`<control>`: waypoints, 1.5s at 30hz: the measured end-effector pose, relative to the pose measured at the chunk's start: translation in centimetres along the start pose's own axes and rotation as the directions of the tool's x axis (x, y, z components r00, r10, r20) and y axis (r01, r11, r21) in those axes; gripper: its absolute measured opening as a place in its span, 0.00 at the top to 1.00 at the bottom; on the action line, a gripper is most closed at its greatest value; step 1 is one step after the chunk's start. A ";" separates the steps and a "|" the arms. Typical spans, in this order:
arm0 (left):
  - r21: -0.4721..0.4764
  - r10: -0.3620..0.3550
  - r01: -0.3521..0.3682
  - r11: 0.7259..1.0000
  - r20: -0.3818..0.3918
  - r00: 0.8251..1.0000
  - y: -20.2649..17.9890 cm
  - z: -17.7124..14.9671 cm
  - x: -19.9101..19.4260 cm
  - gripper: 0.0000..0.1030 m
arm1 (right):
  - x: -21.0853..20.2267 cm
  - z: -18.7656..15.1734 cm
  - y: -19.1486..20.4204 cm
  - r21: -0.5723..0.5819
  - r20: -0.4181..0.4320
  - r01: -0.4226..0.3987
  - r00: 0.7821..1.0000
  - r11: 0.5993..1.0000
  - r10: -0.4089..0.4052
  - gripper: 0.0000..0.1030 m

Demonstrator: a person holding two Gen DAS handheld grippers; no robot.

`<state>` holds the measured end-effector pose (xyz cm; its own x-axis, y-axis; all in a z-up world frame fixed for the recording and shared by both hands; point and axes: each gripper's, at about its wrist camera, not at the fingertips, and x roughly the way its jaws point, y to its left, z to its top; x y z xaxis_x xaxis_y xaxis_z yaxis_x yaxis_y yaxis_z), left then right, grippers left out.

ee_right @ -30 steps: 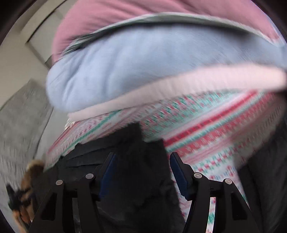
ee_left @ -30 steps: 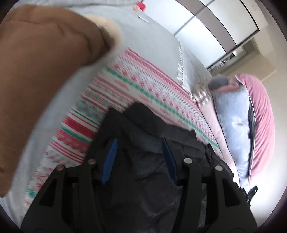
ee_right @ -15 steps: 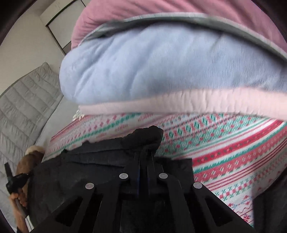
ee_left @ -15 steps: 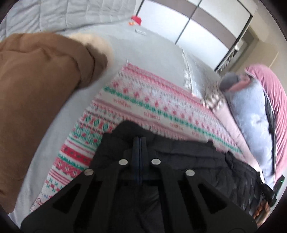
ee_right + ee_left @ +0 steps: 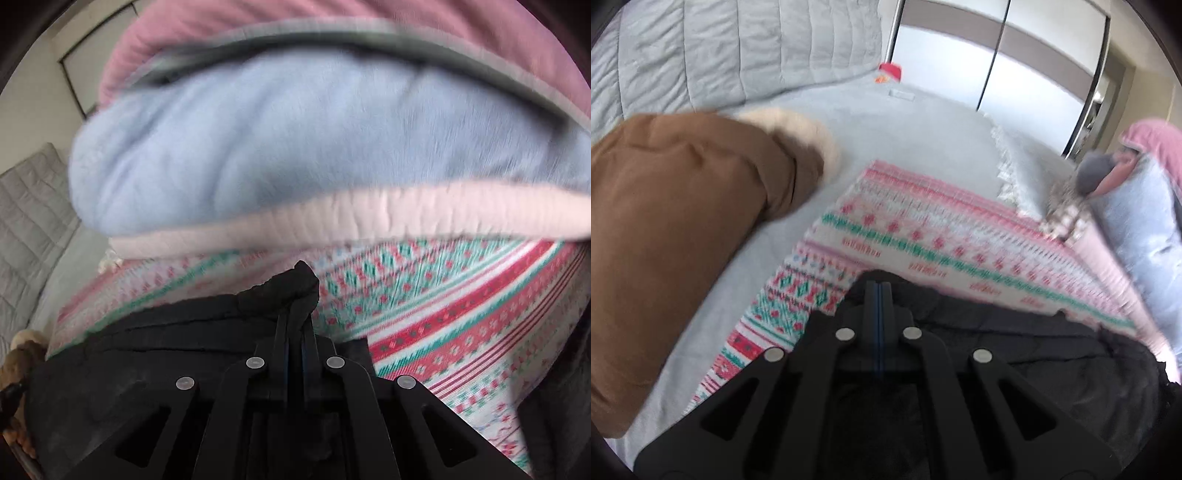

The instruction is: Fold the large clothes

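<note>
Both claws, apart a second ago, now clamp the black padded jacket lying on the patterned blanket: left gripper and right gripper each pinch an edge at 12 o'clock, ready for folding

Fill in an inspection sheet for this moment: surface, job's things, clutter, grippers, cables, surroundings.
Surface: grey bed with a patterned blanket spread on it.
Job's things: black garment lying on the blanket, one edge bunched up at each gripper.
Clutter: brown coat with pale fur trim on the bed; stacked blue and pink bedding past the blanket; a small red item at the far edge, too blurred to name.
Grippers: left gripper shut on the garment; right gripper shut on the garment.
Cables: nothing seen.
Surroundings: grey quilted headboard; sliding wardrobe doors.
</note>
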<state>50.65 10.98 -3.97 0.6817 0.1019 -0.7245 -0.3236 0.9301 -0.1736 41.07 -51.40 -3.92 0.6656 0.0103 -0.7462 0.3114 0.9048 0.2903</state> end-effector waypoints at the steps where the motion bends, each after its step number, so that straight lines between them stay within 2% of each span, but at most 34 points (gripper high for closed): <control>1: -0.005 0.009 -0.009 1.000 -0.026 1.000 0.2 -0.3 0.8 1.00 | 0.6 -0.2 0.0 0.001 -0.013 0.004 1.000 1.000 -0.004 0.96; 5: -0.044 -0.018 0.015 0.999 -0.069 0.997 1.1 -0.2 1.2 1.00 | 1.5 -0.7 0.6 -0.010 -0.016 0.062 0.998 0.998 -0.062 0.94; 6: -0.057 -0.027 0.023 0.998 -0.068 0.997 1.3 0.0 0.9 1.00 | 1.3 -0.6 0.8 -0.011 -0.017 0.074 0.997 0.997 -0.074 0.87; 7: -0.081 -0.044 0.039 0.996 -0.069 0.997 1.7 0.4 0.2 1.00 | 0.9 -0.4 0.8 -0.009 -0.024 0.092 0.995 0.996 -0.092 0.85; 10: -0.109 -0.076 0.069 0.992 -0.062 0.995 2.2 1.1 -2.4 0.86 | -1.6 0.5 0.6 0.015 -0.020 0.123 0.992 0.992 -0.123 0.73; 12: -0.103 -0.093 0.089 0.991 -0.032 0.995 2.2 1.8 -5.3 0.75 | -4.6 0.9 0.5 0.021 0.007 0.116 0.993 0.993 -0.116 0.59; 14: -0.079 -0.095 0.094 0.992 -0.010 0.995 1.7 2.2 -8.5 0.71 | -7.6 0.7 0.8 0.002 0.031 0.103 0.994 0.995 -0.103 0.49; 16: -0.039 -0.118 0.119 0.992 0.009 0.993 1.0 2.0 -11.9 0.57 | -10.5 0.3 0.9 -0.021 0.044 0.076 0.996 0.997 -0.075 0.42; 18: 0.002 -0.156 0.156 0.988 0.017 0.988 0.5 1.0 -14.7 0.26 | -13.3 -0.8 0.3 0.020 0.045 0.006 0.999 1.000 -0.007 0.29; 20: 0.027 -0.180 0.180 0.983 0.006 0.984 0.2 -0.6 -16.7 0.17 | -15.5 -2.7 -0.1 0.065 0.057 -0.072 0.996 0.995 0.069 0.17; 21: 0.034 -0.186 0.186 0.982 -0.016 0.982 0.1 -2.0 -17.5 0.17 | -16.2 -4.0 0.0 0.063 0.050 -0.090 0.995 0.994 0.087 0.13; 24: 0.042 -0.200 0.203 0.978 -0.070 0.977 0.7 -6.4 -18.3 0.16 | -16.8 -6.8 0.7 0.035 -0.003 -0.090 0.996 0.995 0.090 0.12; 27: 0.041 -0.177 0.183 0.982 -0.124 0.976 0.9 -9.8 -17.1 0.16 | -16.3 -10.2 1.9 -0.003 -0.072 -0.097 0.993 0.995 0.096 0.11; 29: 0.046 -0.178 0.191 0.980 -0.199 0.964 0.4 -11.5 -15.2 0.16 | -15.7 -12.0 3.3 -0.072 -0.101 -0.089 0.992 0.993 0.081 0.11; 32: 0.082 -0.157 0.180 0.980 -0.229 0.961 -0.6 -12.5 -14.0 0.16 | -15.1 -13.1 5.6 -0.184 -0.097 -0.065 0.994 0.981 0.048 0.11; 35: 0.131 -0.119 0.154 0.979 -0.243 0.963 -1.5 -13.1 -13.4 0.16 | -15.5 -13.9 8.0 -0.269 -0.075 -0.086 0.995 0.959 0.068 0.11; 38: 0.114 -0.109 0.141 0.983 -0.252 0.962 -1.2 -13.5 -12.6 0.16 | -15.3 -14.4 9.6 -0.336 -0.067 -0.103 0.994 0.936 0.085 0.11; 40: 0.114 -0.093 0.122 0.986 -0.237 0.967 -1.0 -13.5 -12.2 0.16 | -14.5 -14.9 10.2 -0.363 -0.078 -0.084 0.995 0.928 0.060 0.10; 43: 0.153 -0.042 0.076 0.985 -0.212 0.976 -1.2 -13.8 -11.6 0.16 | -11.7 -15.9 9.7 -0.384 -0.132 0.009 0.989 0.923 -0.065 0.10; 44: 0.168 -0.035 0.071 0.983 -0.208 0.978 -1.3 -13.9 -11.5 0.16 | -11.0 -16.1 9.4 -0.384 -0.148 0.019 0.986 0.923 -0.082 0.08; 45: 0.190 -0.024 0.062 0.980 -0.200 0.979 -1.6 -14.2 -11.3 0.15 | -10.2 -16.2 8.9 -0.375 -0.170 0.016 0.982 0.927 -0.086 0.01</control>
<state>34.17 3.32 -4.93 0.5438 0.0072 -0.8392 -0.1500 0.9847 -0.0888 26.06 -36.55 -3.45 0.5113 0.0051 -0.8594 0.0446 0.9985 0.0324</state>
